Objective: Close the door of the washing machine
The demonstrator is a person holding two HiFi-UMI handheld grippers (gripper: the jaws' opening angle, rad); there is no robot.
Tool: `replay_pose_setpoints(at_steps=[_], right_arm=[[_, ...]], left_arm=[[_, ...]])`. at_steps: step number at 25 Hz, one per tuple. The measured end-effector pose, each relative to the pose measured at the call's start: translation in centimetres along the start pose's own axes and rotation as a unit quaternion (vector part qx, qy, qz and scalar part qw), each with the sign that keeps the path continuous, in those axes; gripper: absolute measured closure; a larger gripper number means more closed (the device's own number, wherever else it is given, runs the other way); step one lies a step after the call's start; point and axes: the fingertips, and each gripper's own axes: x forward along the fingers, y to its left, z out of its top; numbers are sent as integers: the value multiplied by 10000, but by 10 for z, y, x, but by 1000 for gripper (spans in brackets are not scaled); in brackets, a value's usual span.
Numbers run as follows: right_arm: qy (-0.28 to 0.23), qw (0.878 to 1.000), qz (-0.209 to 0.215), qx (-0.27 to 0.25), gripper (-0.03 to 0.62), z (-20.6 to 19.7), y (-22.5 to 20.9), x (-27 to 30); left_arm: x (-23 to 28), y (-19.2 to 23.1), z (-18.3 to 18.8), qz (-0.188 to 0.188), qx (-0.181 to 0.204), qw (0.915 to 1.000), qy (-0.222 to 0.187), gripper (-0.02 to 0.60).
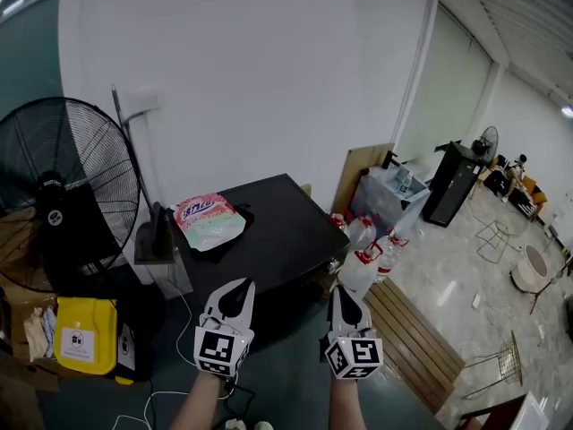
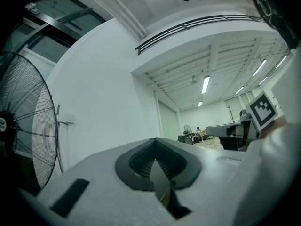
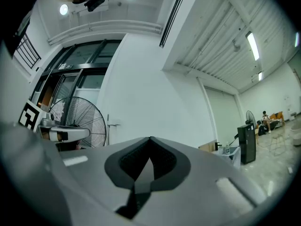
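Observation:
A black box-shaped machine [image 1: 273, 231] stands against the white wall; only its flat top and right side show, and no door can be made out. My left gripper [image 1: 235, 287] hangs in front of its near left corner, jaws shut and empty. Level with it and to the right, my right gripper [image 1: 344, 294] is shut on nothing too. Both point ahead, about level. In the left gripper view the left gripper [image 2: 155, 144] faces bare wall with its tips together. In the right gripper view the right gripper [image 3: 150, 142] has its tips meeting as well.
A pink-and-white bag [image 1: 208, 220] lies on the machine's top. A large black fan [image 1: 63, 186] and a yellow container [image 1: 85, 334] stand at the left. Water bottles [image 1: 367, 253] and a wooden slatted platform [image 1: 416, 330] sit at the right, a dark cabinet [image 1: 452, 182] farther off.

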Motion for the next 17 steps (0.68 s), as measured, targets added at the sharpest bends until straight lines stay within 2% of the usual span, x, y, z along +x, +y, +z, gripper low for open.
replay_pose_setpoints(at_steps=[17], right_arm=[[42,10000,42,-38,586,-4,16,-3]], left_arm=[[-13,6,-7,3,-52,10000,47,574]])
